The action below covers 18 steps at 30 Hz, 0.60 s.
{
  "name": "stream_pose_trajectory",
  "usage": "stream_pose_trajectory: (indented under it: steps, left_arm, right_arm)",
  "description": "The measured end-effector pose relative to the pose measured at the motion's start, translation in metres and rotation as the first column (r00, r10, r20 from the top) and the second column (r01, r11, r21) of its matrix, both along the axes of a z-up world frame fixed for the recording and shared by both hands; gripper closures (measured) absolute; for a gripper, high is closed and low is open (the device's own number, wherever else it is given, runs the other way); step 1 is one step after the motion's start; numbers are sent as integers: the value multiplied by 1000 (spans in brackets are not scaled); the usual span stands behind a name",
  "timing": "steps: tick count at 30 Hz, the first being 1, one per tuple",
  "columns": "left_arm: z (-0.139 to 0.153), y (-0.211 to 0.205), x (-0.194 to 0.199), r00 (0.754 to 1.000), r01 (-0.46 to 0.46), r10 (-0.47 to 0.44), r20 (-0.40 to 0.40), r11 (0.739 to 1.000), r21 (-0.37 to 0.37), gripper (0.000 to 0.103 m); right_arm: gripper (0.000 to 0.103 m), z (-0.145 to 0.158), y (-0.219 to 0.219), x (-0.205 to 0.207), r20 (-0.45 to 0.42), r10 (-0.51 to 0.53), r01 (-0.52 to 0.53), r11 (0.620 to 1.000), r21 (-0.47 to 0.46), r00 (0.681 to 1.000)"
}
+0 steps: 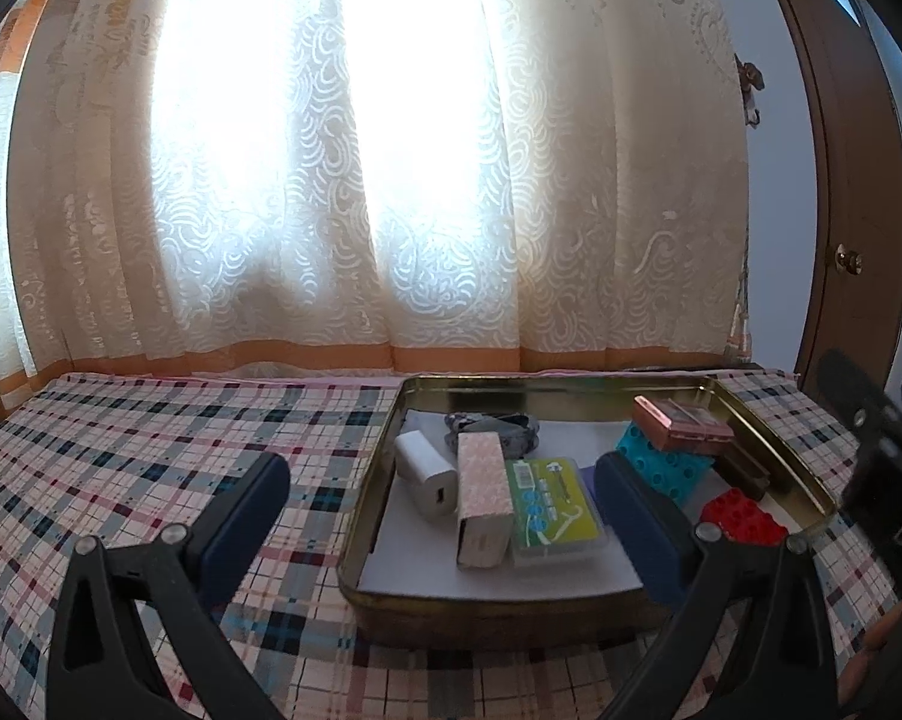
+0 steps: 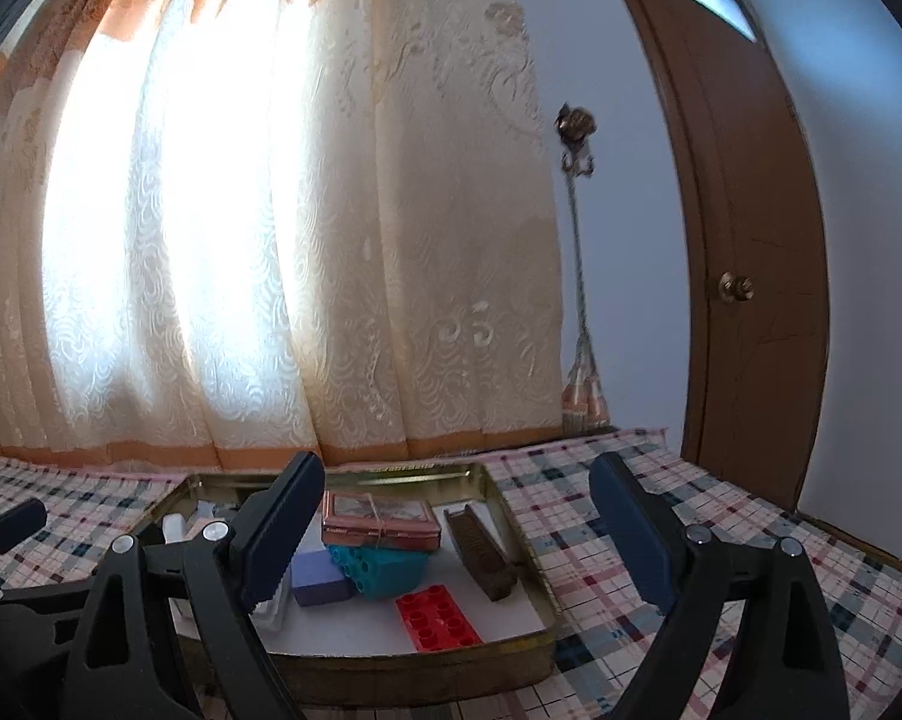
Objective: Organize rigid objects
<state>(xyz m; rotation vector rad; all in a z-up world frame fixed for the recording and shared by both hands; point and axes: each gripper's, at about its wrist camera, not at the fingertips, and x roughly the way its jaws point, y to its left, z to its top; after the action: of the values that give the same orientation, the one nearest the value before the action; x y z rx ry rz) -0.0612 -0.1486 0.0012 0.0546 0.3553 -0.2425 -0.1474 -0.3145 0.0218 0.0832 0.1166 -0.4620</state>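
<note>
A gold metal tin (image 1: 391,420) (image 2: 529,534) rests on the plaid cloth with several small things inside: a white charger (image 1: 424,474), a patterned pink box (image 1: 481,504), a green card pack (image 1: 556,501), a teal brick (image 1: 661,468) (image 2: 379,570), a copper case (image 1: 682,426) (image 2: 379,519), a red brick (image 1: 748,516) (image 2: 439,615), a lilac block (image 2: 319,579) and a brown comb (image 2: 481,549). My left gripper (image 1: 445,516) hovers open in front of the tin, holding nothing. My right gripper (image 2: 457,534) is open too, its fingers straddling the tin's right part, empty.
The plaid cloth (image 1: 151,450) (image 2: 691,510) covers the surface left and right of the tin. A bright lace curtain (image 1: 361,180) hangs right behind it. A brown door (image 2: 745,240) stands at the right, with a tassel cord (image 2: 580,360) on the wall beside it.
</note>
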Motion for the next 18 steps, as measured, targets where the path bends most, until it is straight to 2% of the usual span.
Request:
stream_pose_trajectory:
  steps: [5,10,18]
  left_arm:
    - [1,7,-9,1000,0,0,15,1000,-7,0]
    - [2,9,-18,999,7,-7,33,1000,0,0]
    - [2,12,-21,1000,7,-7,30,1000,4,0]
  right_arm:
    - [6,3,2,-15,45,-11,11,1000,-10,999]
    - [6,5,6,-27,64,-8,8,1000,-11,998]
    - [5,9,11,-47,150,-29,35,999,-35,988]
